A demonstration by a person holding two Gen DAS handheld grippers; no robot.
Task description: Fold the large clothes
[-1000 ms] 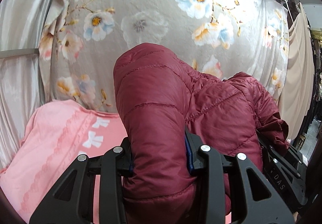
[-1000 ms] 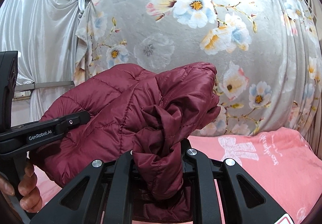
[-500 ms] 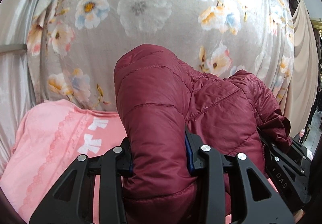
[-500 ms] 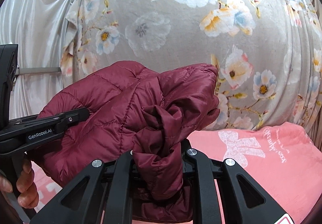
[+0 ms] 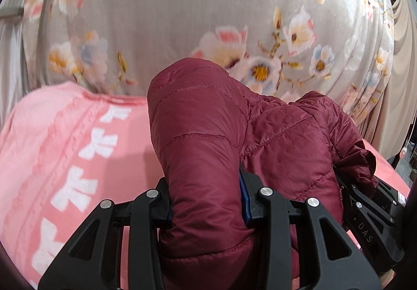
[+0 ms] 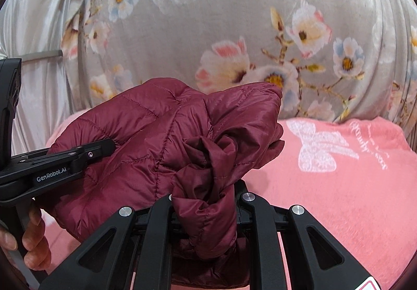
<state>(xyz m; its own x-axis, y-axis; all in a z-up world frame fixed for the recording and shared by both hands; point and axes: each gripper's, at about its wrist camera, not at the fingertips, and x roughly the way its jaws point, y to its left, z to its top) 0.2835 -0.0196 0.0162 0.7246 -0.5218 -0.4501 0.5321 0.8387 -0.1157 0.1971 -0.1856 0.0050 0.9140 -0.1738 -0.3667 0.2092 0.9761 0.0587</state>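
Over one pink blanket (image 6: pixel 338 185), two tongs (image 5: pixel 206 201) (image 6: pixel 204 207) clamp one maroon jacket (image 5: pixel 208 146).

The maroon puffer jacket (image 5: pixel 208 149) ran off the bottom edge of both wrist views, hiding the fingertips of the left hand-held gripper (image 5: pixel 206 201) and the right hand-held gripper (image 6: pixel 204 207). Behind the jacket, the floral curtain (image 5: pixel 166 37) was motion-blurred. Left of the jacket, the person's hand (image 6: pixel 31 243) was cut off.
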